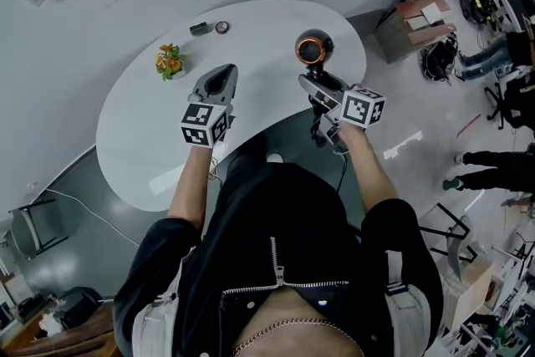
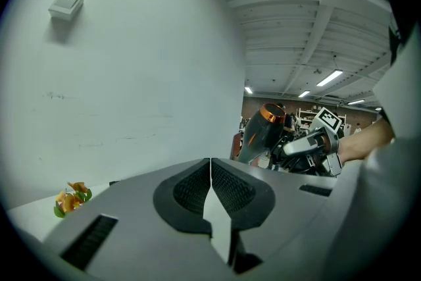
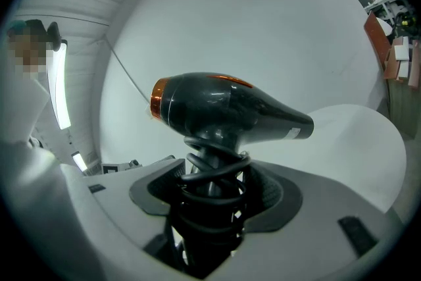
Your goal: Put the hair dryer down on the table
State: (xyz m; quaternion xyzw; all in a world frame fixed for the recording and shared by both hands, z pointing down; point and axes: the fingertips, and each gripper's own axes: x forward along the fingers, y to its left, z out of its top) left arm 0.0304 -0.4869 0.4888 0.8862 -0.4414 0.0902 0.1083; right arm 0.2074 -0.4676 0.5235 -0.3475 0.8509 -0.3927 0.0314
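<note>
A black hair dryer (image 3: 230, 108) with an orange ring at its back is held up above the white table (image 1: 276, 21). My right gripper (image 3: 214, 204) is shut on its handle, which has the black cord wound round it. From above, the dryer (image 1: 314, 48) hangs over the table's right part, with the right gripper (image 1: 322, 88) just below it. My left gripper (image 1: 217, 84) hovers over the table's middle, shut with nothing between its jaws. In the left gripper view the left gripper (image 2: 210, 191) points toward the dryer (image 2: 262, 131).
A small orange-flowered plant (image 1: 170, 60) stands on the table's left part. Two small dark items (image 1: 209, 28) lie near the far edge. A brown cabinet (image 1: 414, 12) stands to the right of the table, and chairs and people's legs (image 1: 489, 163) are further right.
</note>
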